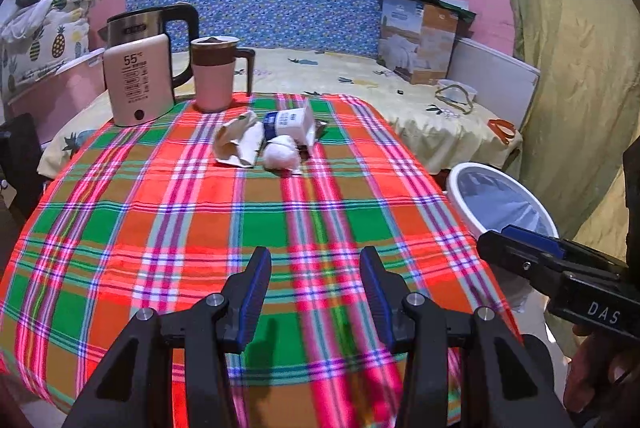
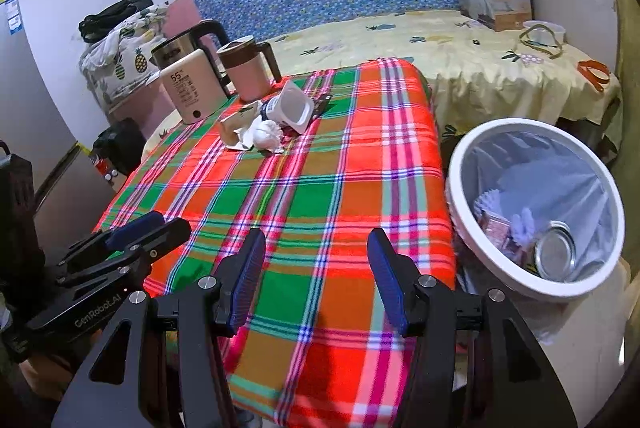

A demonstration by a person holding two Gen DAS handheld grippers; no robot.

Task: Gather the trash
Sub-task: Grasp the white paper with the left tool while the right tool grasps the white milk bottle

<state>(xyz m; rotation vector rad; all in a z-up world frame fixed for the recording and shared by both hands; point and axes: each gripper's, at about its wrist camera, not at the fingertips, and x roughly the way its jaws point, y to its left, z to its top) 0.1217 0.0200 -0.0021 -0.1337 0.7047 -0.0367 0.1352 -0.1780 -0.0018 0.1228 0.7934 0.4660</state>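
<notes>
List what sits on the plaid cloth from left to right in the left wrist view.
Kettle → pink mug → crumpled brown paper → white tissue ball, with a tipped white cup just behind it. Off the table's right edge: the trash bin.

Here's the table (image 1: 168, 212), draped in a bright red, green and orange plaid cloth (image 2: 320, 196). At the far end a pink kettle (image 1: 138, 84) stands beside a pink mug (image 1: 214, 74) with a dark handle. Just in front of them lies the trash cluster: torn brown paper (image 1: 236, 144), a crumpled white tissue (image 1: 282, 158) and a tipped white cup (image 1: 292, 126), all touching.
</notes>
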